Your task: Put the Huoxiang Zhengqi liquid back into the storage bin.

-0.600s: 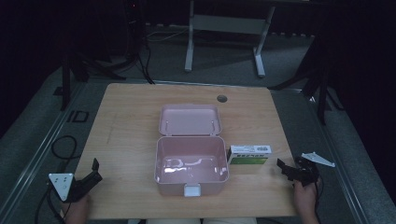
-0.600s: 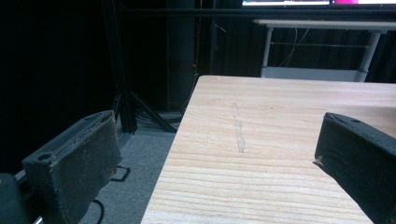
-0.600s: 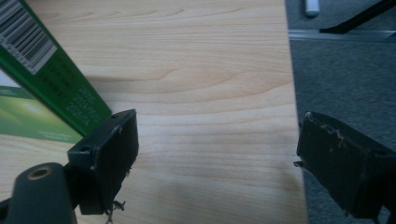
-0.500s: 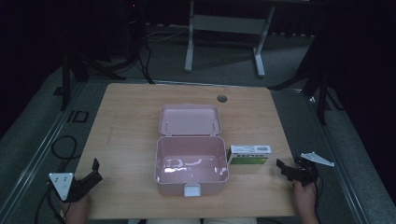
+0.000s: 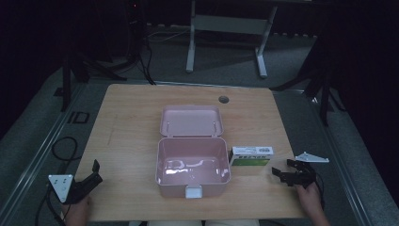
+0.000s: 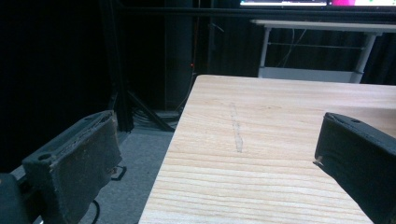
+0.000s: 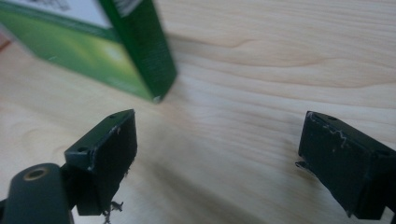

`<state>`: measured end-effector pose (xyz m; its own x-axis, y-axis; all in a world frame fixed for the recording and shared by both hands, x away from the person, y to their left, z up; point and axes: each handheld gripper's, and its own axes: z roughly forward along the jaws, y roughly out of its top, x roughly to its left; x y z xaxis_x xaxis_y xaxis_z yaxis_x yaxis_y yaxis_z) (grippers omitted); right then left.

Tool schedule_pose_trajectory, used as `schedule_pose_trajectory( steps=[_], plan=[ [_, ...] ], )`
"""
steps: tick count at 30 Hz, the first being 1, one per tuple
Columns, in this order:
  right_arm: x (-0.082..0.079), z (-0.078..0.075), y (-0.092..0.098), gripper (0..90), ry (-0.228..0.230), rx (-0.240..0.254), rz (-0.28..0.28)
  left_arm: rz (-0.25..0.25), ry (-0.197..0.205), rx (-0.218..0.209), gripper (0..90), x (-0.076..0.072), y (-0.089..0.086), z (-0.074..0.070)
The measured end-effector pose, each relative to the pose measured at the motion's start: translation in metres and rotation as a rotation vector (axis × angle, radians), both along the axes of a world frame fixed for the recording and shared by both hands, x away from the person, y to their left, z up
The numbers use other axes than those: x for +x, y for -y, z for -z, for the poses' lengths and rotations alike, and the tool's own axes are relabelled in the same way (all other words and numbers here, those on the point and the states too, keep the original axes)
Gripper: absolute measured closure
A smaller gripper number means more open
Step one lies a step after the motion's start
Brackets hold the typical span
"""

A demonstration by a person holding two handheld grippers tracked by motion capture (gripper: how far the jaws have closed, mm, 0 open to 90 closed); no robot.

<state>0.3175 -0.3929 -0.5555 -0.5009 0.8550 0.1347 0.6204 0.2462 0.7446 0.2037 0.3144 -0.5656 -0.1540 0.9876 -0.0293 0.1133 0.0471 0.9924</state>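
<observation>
A pink plastic box stands open near the front middle of the wooden counter, between the two tongs, its hinged lid laid back flat on the far side and a small white latch on its near wall. The inside looks bare, with light glinting off the bottom. Just beside its right wall lies a green and white carton, long side toward the person, on the counter between the box and the right tongs. Those tongs rest low over the front right part of the counter, held by a hand, jaws spread wide with nothing between them; in the right gripper view the carton sits ahead and to the left of the spread jaws, near but apart from them. The left tongs are at the front left corner of the counter, well apart from the box, also held by a hand, jaws spread and empty; in the left gripper view one jaw hangs past the counter's left edge over the grey floor. Beyond the counter stands a white-legged desk frame.
</observation>
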Motion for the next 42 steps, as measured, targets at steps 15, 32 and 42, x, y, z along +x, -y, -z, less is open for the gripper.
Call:
schedule_pose_trajectory(
  steps=[15,32,42],
  plan=[
    [-0.01,-0.007,-0.018,12.2,-0.015,-0.08,-0.36,0.012,-0.002,-0.009,0.4,0.0,-0.002,0.0],
    [-0.013,-0.028,-0.068,12.3,-0.161,-0.326,-0.682,0.021,0.0,-0.011,0.4,0.0,-0.002,0.0],
    [-0.014,-0.037,-0.1,12.4,-0.228,-0.531,-0.818,0.027,-0.002,-0.011,0.4,0.0,-0.002,0.0]
  ],
)
